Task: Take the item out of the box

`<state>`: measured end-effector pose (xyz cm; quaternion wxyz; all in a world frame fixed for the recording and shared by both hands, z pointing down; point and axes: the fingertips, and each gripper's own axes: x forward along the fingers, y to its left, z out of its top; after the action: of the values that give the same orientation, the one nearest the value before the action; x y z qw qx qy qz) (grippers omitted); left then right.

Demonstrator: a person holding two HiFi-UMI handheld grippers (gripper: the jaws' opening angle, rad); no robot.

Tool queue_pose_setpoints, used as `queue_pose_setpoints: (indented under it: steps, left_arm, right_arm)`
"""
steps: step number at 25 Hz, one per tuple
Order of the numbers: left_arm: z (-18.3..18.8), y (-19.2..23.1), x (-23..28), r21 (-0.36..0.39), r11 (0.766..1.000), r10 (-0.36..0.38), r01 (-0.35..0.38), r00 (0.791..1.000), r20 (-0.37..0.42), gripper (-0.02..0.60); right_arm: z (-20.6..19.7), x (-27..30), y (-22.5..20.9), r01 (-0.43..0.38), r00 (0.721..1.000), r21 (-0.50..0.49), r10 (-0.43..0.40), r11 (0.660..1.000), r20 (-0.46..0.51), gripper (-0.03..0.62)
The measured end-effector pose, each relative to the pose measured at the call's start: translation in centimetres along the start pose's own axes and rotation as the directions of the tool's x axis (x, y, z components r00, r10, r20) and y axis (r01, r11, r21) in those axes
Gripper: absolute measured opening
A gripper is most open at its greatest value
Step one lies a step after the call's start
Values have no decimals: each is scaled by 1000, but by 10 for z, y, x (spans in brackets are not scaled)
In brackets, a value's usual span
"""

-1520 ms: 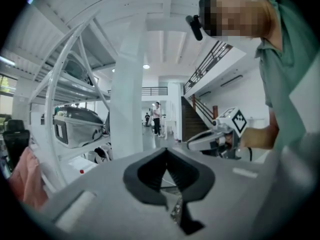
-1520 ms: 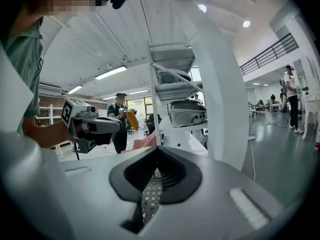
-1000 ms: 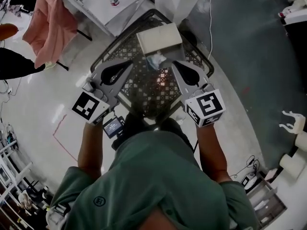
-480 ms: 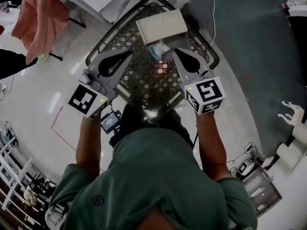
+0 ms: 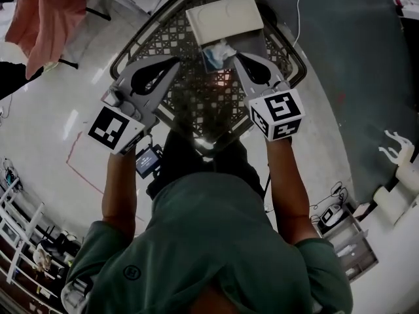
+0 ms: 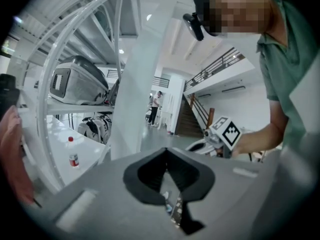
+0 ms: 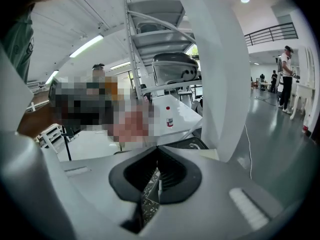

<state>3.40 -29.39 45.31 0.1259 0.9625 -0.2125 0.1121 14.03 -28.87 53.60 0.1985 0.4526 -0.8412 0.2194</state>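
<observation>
Cream rectangular box (image 5: 224, 17) on black lattice surface (image 5: 196, 97); crumpled, perhaps plastic, item (image 5: 216, 52).

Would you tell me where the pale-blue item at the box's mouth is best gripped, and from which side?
Probably grip the item by the crumpled end poking out of the white box, coming from the person's side: the rest seems tucked inside.
</observation>
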Motion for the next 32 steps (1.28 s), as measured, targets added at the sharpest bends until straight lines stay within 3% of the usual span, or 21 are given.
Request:
queue_pose_setpoints:
  steps: [15,32]
  left_arm:
    - [-58,30,17,-67,998,-15,11,999,-50,2]
    - [-105,64,36,-116,993,-8,-2,996,-85,2]
  right_arm:
    - [-77,76,-26,8,987,8,-6,1000,-159,36]
    - [-164,144,-54,-19,925,-39,3,999,-381,114]
